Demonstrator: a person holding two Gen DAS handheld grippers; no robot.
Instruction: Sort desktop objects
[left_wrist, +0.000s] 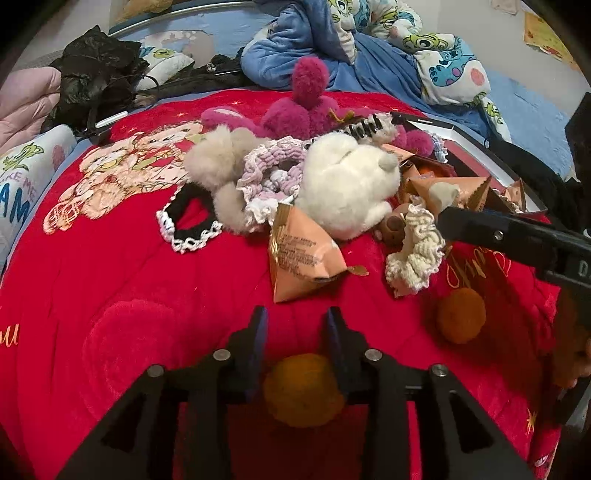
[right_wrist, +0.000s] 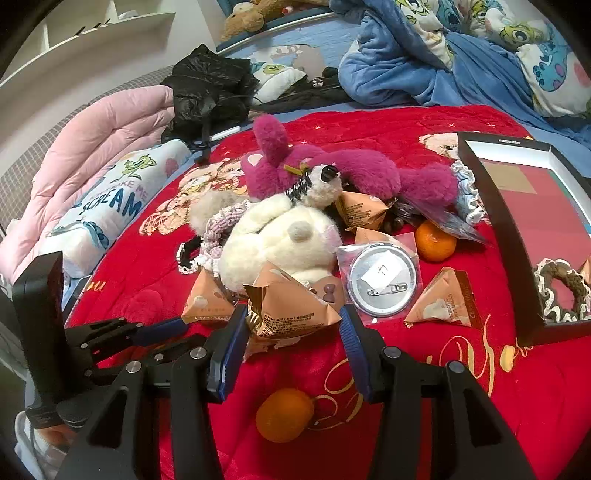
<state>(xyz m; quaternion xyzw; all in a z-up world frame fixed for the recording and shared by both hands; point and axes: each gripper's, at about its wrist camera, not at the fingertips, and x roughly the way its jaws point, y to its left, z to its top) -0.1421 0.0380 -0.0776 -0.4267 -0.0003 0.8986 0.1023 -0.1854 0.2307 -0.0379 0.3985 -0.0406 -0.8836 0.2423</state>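
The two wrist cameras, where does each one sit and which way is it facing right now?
Left wrist: rides the left tongs, looking forward over the red blanket at the white plush; the right tongs' arm enters from the right.
Right wrist: rides the right tongs, open around a peach packet; the left tongs show at lower left, the black box at right.
Shared: white plush, pink plush, blanket.

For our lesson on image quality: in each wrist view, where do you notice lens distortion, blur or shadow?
Left wrist view: fisheye bends the bed rail into a curve, corners go black, and the orange under the left gripper looks dim and soft. Right wrist view: the shelf bows, and the round badge shows pale glare.
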